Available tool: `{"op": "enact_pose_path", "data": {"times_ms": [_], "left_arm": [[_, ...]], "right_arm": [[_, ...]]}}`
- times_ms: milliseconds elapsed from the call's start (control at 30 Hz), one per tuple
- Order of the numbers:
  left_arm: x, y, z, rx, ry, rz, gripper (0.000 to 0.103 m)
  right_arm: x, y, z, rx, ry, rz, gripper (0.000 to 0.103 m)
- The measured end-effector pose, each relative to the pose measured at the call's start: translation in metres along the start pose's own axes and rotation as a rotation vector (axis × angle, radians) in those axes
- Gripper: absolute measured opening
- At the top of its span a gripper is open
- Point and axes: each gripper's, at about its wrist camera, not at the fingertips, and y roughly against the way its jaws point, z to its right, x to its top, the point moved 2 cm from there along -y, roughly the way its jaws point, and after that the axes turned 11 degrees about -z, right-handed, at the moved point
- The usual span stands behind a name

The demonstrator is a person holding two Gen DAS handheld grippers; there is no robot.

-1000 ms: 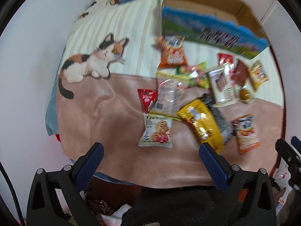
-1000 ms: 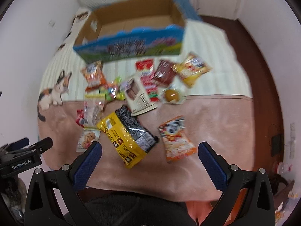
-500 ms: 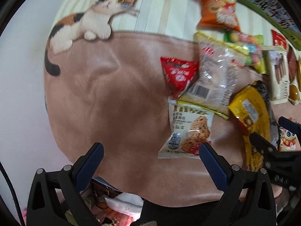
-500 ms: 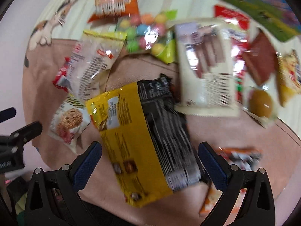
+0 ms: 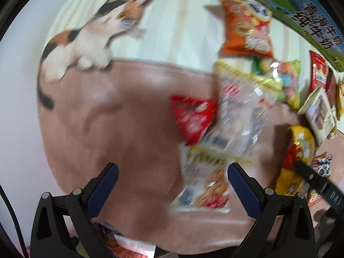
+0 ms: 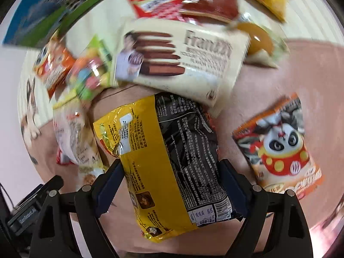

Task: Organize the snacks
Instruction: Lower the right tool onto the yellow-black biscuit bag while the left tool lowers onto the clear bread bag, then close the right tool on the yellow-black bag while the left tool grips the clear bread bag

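Right gripper jaws closing around the yellow-black packet.
"Franzzi" box at 12 o'clock; left gripper jaws apart, empty.

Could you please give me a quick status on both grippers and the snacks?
Right gripper closing around yellow-and-black bag, pads at its sides. Left gripper open above cookie packet, holding nothing. Wafer box overlaps the bag's far end.
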Motion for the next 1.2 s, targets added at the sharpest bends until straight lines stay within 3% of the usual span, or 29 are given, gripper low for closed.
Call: {"op": "enact_pose_path", "data": {"times_ms": [67,267,333,433,567,1033,1200], "left_arm": [[0.012,0.0,0.012,-0.002,-0.042,0.005,0.103],[0.045,-0.022,0.048,-0.009,-0.19,-0.035,0.103],[0.05,-0.029,0.053,-0.001,-0.216,-0.041,0.094],[0.053,-0.033,0.054,0.023,-0.239,0.001,0.091],[0.04,-0.03,0.056,0.024,-0.25,0.028,0.084],[0.06,-0.048,0.049,0.022,-0.266,0.026,0.087],[0.058,-0.051,0.045,-0.004,-0.243,0.045,0.08]], "right_arm": [[0.003,-0.003,0.006,0.018,-0.004,-0.004,0.091],[-0.007,-0.027,0.002,-0.04,0.076,-0.016,0.093],[-0.009,-0.035,-0.002,-0.062,0.102,-0.012,0.093],[-0.014,-0.041,-0.008,-0.08,0.117,-0.001,0.093],[-0.017,-0.055,-0.015,-0.105,0.127,0.012,0.093],[-0.015,-0.115,-0.066,-0.184,0.124,-0.003,0.097],[-0.018,-0.143,-0.084,-0.285,0.148,-0.024,0.092]]}}
